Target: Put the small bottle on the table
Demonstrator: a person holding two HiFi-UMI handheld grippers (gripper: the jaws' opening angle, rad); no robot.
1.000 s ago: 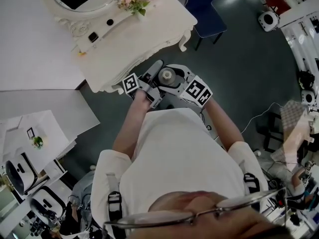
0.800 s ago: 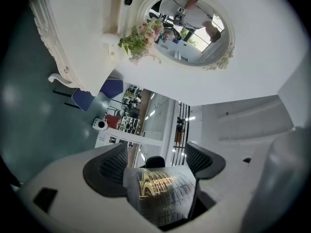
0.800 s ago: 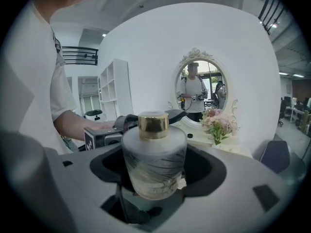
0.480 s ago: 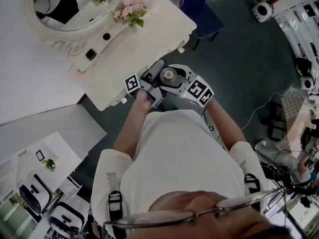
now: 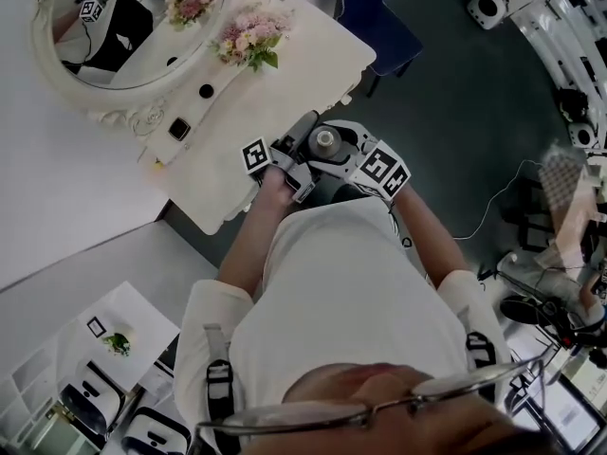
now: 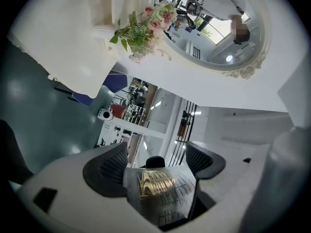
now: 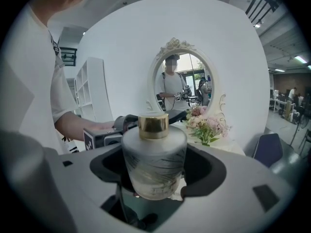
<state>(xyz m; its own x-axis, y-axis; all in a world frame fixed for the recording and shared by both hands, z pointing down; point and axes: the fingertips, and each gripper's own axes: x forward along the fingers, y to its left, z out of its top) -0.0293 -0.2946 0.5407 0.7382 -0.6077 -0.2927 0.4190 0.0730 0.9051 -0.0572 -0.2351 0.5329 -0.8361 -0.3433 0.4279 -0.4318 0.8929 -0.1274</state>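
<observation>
The small bottle point(image 7: 153, 159), frosted glass with a gold cap point(image 7: 153, 125), stands upright between the jaws of my right gripper point(image 7: 156, 174), which is shut on it. In the head view the bottle's cap point(image 5: 324, 141) shows between the two grippers, just off the white table's point(image 5: 270, 102) near edge. My left gripper point(image 6: 155, 168) is shut on a grey box with gold print point(image 6: 163, 191). In the head view the left gripper point(image 5: 296, 138) lies right beside the right gripper point(image 5: 332, 152), both in front of the person's chest.
On the white table stand pink flowers point(image 5: 248, 38), an oval mirror point(image 5: 133, 27) and two small dark items point(image 5: 206, 90) point(image 5: 178, 129). A blue chair point(image 5: 375, 17) stands past the table's far corner. Dark floor lies to the right, with cables and equipment at its edge.
The head view has swung, so table and mirror sit further up and left in the picture. Both grippers, with bottle and box, have kept their place before the chest.
</observation>
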